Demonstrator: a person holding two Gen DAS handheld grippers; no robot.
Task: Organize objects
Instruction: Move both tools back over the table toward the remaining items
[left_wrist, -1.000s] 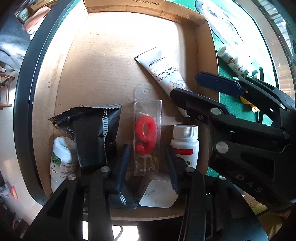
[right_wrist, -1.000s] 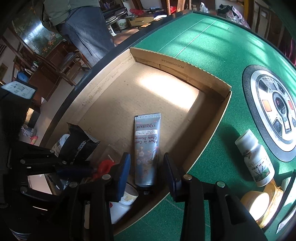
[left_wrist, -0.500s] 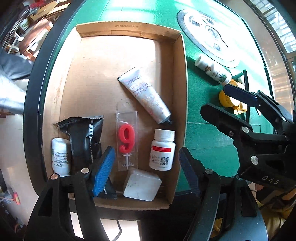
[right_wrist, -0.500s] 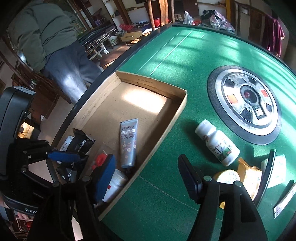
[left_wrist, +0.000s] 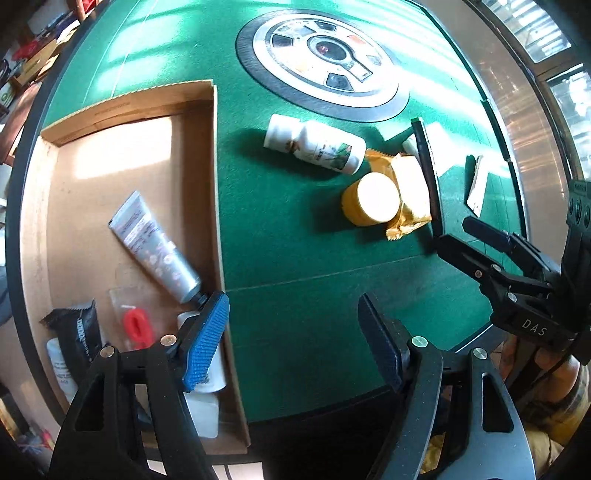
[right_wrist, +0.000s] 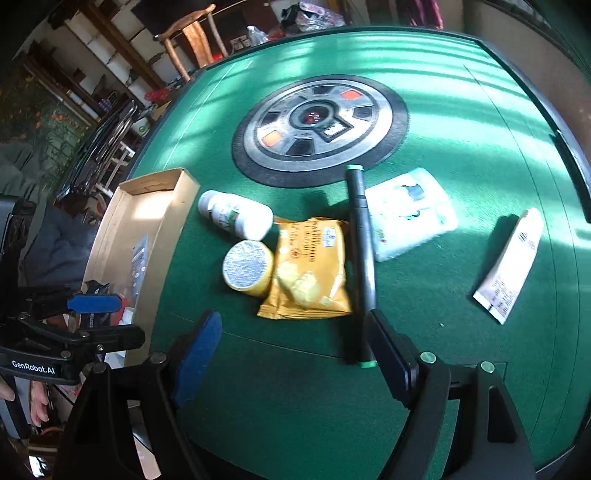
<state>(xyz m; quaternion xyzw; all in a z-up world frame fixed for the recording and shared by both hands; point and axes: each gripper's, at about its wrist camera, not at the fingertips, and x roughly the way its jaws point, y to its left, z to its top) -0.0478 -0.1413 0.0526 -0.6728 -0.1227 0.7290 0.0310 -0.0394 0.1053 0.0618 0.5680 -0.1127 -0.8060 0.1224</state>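
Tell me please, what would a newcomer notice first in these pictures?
First the round grey dial set in the middle of the green felt table. Then the yellow snack bag with a yellow-rimmed jar at its left and a long black pen along its right edge. At the far left stands a cardboard box, partly filled.

My left gripper (left_wrist: 293, 332) hangs with jaws spread wide, holding nothing; my right gripper (right_wrist: 295, 354) is likewise wide apart and empty, both raised
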